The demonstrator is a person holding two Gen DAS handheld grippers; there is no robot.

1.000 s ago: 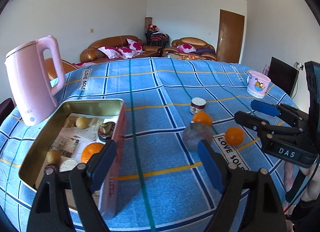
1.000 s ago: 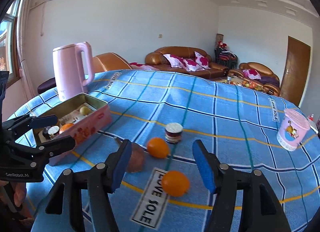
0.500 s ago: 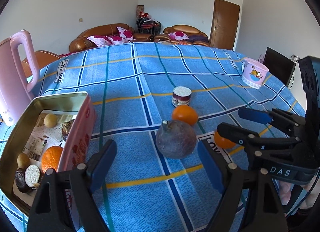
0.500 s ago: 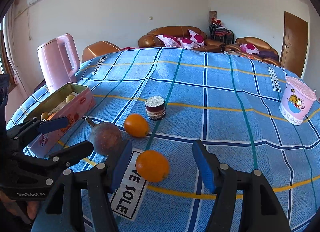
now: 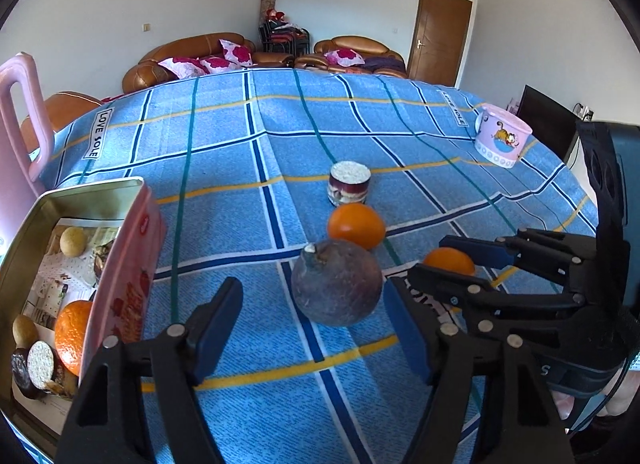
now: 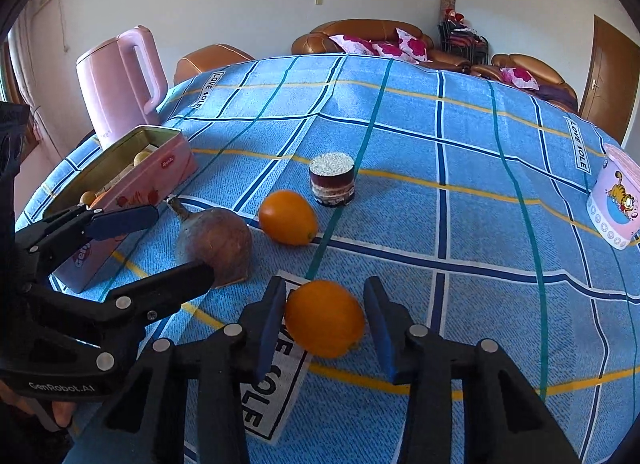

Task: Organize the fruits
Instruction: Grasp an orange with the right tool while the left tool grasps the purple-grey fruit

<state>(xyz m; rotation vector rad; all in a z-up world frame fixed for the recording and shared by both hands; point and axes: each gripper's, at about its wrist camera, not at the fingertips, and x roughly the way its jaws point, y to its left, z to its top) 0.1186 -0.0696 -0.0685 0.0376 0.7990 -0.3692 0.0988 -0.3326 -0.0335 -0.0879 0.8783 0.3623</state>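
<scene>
Straddling an orange [image 6: 324,318] on the bench [image 6: 460,183], the right gripper [image 6: 325,326] is seen with its jaws spread, one blue pad to each side of the fruit; contact with either pad cannot be made out. That orange sits on the white "LOVE SOLE" label [image 6: 276,376] of the blue checked cloth, and in the left wrist view only its top [image 5: 449,260] is shown behind the right gripper's fingers [image 5: 472,254].

Over at the purple round fruit [image 5: 336,283], the left gripper [image 5: 314,328] is held with jaws spread wide, the fruit lying ahead of and between the two pads, untouched by the look of it. Its short stem is pointed up and toward the tin. A second orange [image 5: 356,225] is found just behind the purple fruit, and a small layered jar with a pale grainy top [image 5: 349,188] just beyond that.

Left of the purple fruit, the open pink tin [image 5: 132,264] is already loaded: an orange inside [image 5: 72,334], two small yellowish round fruits [image 5: 73,240], and dark round pieces at its near end. Behind the tin a pink kettle [image 6: 120,83] is stood. Far right of the jar, near the cloth's edge, a pink Garfield cup [image 5: 502,135] is placed.
</scene>
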